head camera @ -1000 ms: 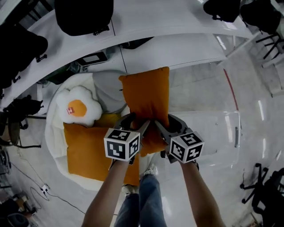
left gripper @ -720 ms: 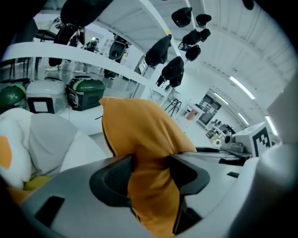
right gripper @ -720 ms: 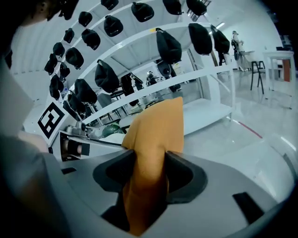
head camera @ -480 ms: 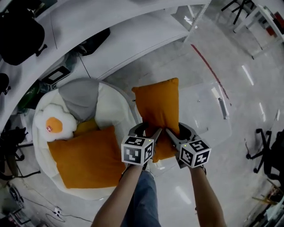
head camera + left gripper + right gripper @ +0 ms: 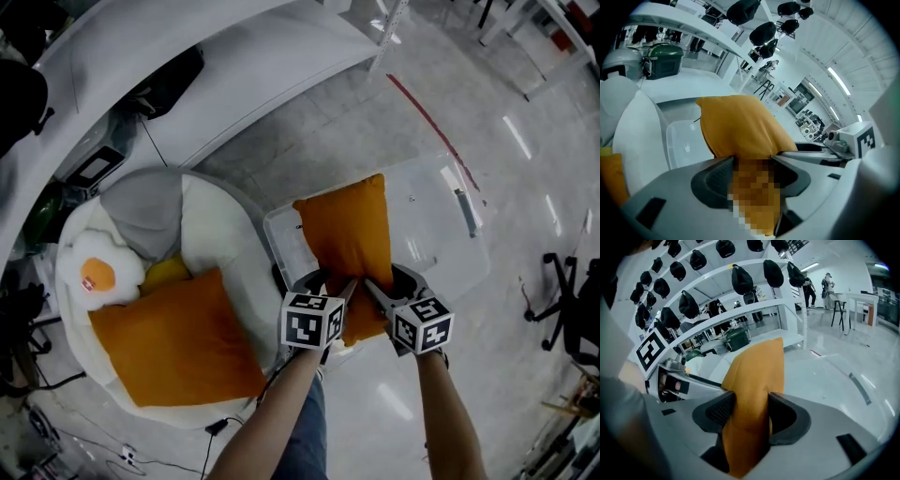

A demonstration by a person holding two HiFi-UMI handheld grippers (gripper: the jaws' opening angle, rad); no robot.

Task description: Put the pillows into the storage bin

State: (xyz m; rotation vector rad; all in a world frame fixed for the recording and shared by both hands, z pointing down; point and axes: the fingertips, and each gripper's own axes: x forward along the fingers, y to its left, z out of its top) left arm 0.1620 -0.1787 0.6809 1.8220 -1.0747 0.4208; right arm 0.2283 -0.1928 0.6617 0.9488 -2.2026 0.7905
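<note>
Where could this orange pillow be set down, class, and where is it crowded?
The clear storage bin is bare right of the held orange pillow; the floor beyond it is bare too. Crowded: the white beanbag, covered by a large orange pillow, egg pillow and grey pillow.

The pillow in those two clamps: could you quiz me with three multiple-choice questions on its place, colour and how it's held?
1. Where is the held pillow?
A. on the white beanbag
B. above the clear storage bin
C. on a shelf

2. Its colour?
A. grey
B. white
C. orange

3. How are the left gripper and right gripper?
A. both shut on the pillow
B. both open, empty
C. only one holding

Answers:
1. B: seen from above, it overlaps the bin.
2. C: orange in every view.
3. A: both pinch it, though the right's jaws have just been opening slightly.
</note>
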